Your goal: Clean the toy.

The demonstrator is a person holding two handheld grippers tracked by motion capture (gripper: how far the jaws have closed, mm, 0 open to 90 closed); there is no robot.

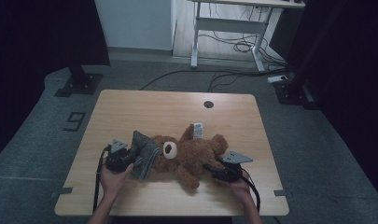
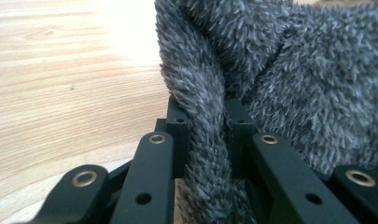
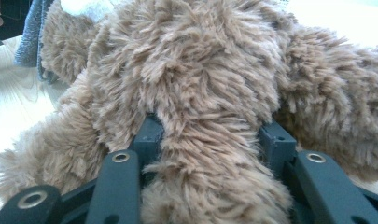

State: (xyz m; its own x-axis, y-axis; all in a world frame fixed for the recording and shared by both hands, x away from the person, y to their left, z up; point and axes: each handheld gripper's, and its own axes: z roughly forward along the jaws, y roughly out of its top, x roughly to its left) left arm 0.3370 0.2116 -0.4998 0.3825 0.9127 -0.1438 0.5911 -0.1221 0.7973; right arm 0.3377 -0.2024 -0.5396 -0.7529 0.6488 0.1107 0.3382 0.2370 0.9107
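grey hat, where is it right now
In the high view the grey hat sits left of centre on the table, at the teddy bear's head, its edge pinched in the left gripper's jaws.

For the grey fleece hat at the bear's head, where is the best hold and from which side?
Grip the grey fleece hat on its rolled rim, coming from the table's left, away from the teddy bear. The rim forms a thick fold facing that way; the left claw already pinches it there.
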